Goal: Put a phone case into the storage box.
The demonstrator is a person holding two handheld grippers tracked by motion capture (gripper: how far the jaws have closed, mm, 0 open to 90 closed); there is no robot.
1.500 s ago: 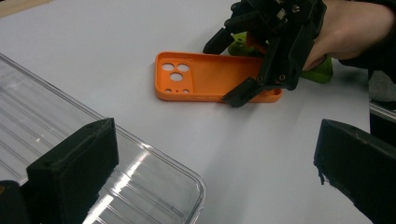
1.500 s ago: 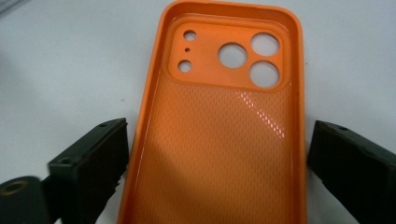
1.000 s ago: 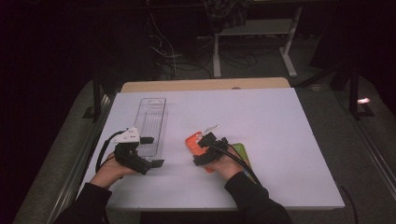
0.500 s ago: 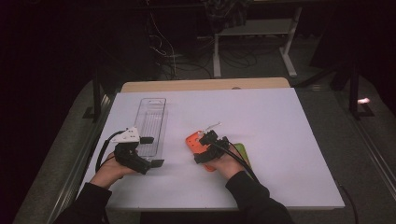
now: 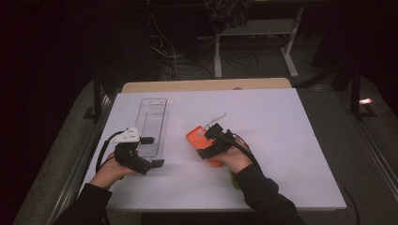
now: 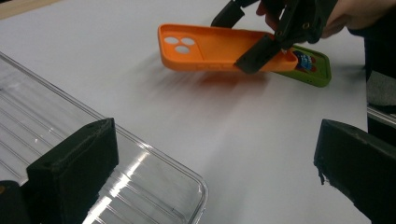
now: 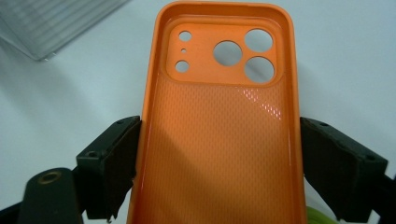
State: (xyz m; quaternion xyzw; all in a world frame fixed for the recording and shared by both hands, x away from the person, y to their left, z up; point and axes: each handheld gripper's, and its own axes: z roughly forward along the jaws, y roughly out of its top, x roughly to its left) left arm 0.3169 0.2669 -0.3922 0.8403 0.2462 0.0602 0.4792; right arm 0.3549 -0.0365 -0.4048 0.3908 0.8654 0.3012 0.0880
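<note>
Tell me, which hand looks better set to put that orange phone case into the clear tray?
Right, probably: its tongs already clamp the orange phone case, lifted off the table. The left tongs hang open beside the clear tray.

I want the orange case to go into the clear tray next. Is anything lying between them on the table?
Nothing visible does. The right tool grips the orange phone case, raised off the table, and only bare white table separates it from the clear tray.

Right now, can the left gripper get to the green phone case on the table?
Probably not directly. The green phone case lies partly under the orange phone case, which the right gripper holds over it. The left gripper is open beside the clear tray.
</note>
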